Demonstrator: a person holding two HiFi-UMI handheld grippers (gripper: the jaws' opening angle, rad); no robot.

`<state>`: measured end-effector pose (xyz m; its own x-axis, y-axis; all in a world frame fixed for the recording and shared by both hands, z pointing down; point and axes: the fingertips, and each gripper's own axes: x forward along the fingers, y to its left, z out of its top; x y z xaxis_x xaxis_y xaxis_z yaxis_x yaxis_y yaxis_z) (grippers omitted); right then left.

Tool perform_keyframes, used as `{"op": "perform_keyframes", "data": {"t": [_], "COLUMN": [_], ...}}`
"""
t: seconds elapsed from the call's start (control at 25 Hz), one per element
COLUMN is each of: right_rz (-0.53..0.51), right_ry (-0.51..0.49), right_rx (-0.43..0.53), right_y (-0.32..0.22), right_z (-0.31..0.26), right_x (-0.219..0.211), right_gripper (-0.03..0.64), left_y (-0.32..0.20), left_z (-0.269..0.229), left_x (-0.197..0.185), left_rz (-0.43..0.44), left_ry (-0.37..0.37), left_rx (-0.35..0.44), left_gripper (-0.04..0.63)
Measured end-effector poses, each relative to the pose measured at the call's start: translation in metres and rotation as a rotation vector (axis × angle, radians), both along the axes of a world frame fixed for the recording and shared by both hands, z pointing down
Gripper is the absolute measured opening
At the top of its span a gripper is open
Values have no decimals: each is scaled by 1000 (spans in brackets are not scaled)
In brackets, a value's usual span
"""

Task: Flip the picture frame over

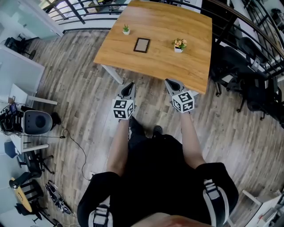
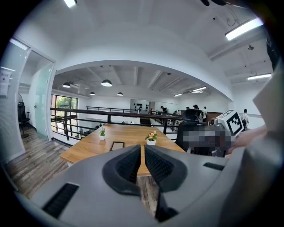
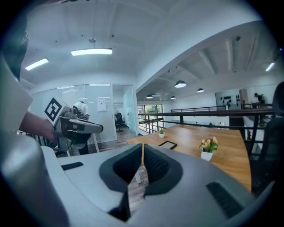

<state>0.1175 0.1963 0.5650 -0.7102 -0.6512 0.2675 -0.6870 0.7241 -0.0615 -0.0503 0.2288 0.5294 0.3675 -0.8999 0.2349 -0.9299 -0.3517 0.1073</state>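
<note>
Left gripper (image 1: 129, 84) and right gripper (image 1: 171, 82) fingers meet, empty; which side the picture frame (image 1: 142, 45) shows is unclear.

A picture frame (image 1: 142, 45) is laid flat on the table (image 1: 155, 66), approx. mid-way across. A small plant (image 1: 126, 29) is set to its left, nearer the far edge, and a flower pot (image 1: 179, 45) to its right; all three are kept well apart. The left gripper (image 1: 129, 84) & right gripper (image 1: 170, 81) are held side by side at the table's near edge, over the floor (image 1: 80, 88), w/ the frame found farther off betw. them. A railing (image 1: 80, 9) is seen behind the table, and office chairs (image 1: 248, 88) are grouped to its right.
</note>
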Motion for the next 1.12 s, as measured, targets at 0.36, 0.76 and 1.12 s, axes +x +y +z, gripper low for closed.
{"op": "perform_keyframes", "data": {"t": [0.36, 0.76, 1.12], "right_rz": [10, 40, 61], "right_ry": [8, 19, -4], "right_rx": [15, 1, -20], "right_y": [0, 3, 4], "right_z": [0, 9, 12], "right_x": [-2, 1, 3], "right_gripper": [186, 307, 317], "left_y": [4, 7, 9], "left_z": [-1, 7, 9], "left_x": [-25, -21, -25], "left_rz": [-85, -76, -77], "left_ry": [-3, -18, -21], "left_rx": [11, -8, -19], "left_gripper": [71, 222, 230]}}
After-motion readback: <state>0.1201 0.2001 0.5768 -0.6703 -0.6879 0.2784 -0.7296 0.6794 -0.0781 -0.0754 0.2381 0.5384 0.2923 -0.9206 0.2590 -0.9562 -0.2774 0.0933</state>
